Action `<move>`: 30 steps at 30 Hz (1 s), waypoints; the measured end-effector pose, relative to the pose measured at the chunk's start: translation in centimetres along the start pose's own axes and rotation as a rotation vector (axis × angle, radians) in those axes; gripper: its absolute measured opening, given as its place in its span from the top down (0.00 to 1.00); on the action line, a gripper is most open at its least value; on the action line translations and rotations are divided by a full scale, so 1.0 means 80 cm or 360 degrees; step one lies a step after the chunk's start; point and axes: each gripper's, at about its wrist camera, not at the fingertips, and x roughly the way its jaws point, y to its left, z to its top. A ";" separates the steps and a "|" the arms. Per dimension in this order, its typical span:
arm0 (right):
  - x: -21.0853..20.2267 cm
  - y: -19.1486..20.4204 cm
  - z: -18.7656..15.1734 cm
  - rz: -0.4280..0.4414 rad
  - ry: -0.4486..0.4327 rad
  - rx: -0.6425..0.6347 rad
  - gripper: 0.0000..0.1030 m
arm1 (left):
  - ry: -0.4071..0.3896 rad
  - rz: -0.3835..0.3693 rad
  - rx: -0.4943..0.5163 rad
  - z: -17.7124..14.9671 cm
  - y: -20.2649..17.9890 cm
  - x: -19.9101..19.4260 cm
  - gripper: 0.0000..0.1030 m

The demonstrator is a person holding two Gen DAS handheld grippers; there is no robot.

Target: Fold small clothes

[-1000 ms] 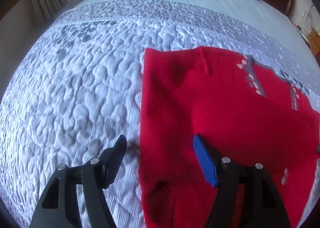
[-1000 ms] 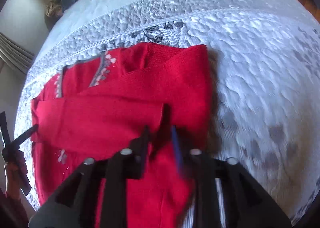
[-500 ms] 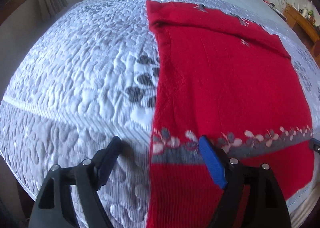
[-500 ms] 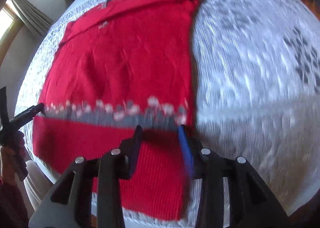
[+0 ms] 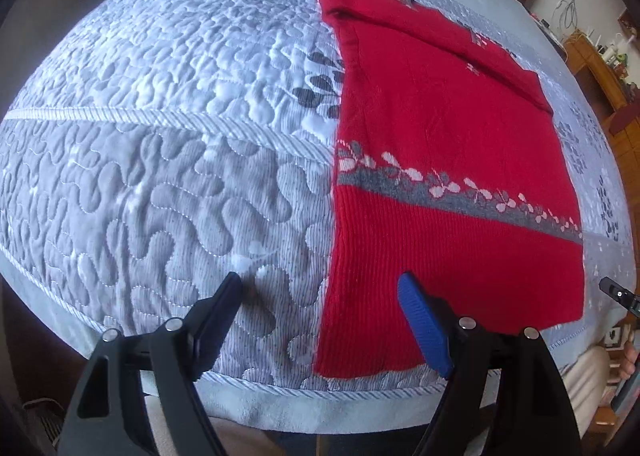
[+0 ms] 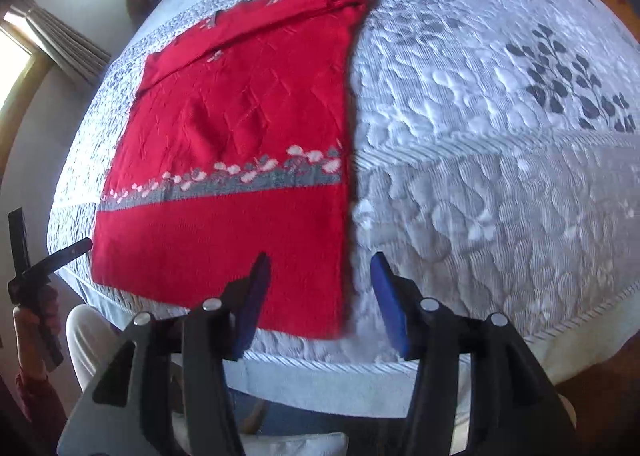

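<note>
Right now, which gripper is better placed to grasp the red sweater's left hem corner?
Left. The left gripper hangs open astride the red sweater's left edge, near that corner. The right gripper, jaws just opening, straddles the opposite edge.

The left gripper (image 5: 320, 306) points steeply down, its jaws spread wide with nothing pinched between them. The right gripper (image 6: 320, 284) tilts down likewise; its jaws have just been opening and now stand apart, gripping nothing.
</note>
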 end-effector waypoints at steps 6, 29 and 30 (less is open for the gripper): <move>0.030 -0.028 -0.018 0.0041 0.0112 0.0043 0.46 | 0.0026 0.0042 0.0108 -0.015 -0.021 0.014 0.23; 0.038 0.006 -0.024 0.0241 0.0144 -0.0083 0.94 | 0.0169 -0.0335 -0.0184 -0.015 -0.005 0.011 0.92; 0.024 0.004 -0.021 0.0325 0.0105 -0.0052 0.94 | 0.0153 -0.0352 -0.0197 -0.015 -0.002 0.006 0.93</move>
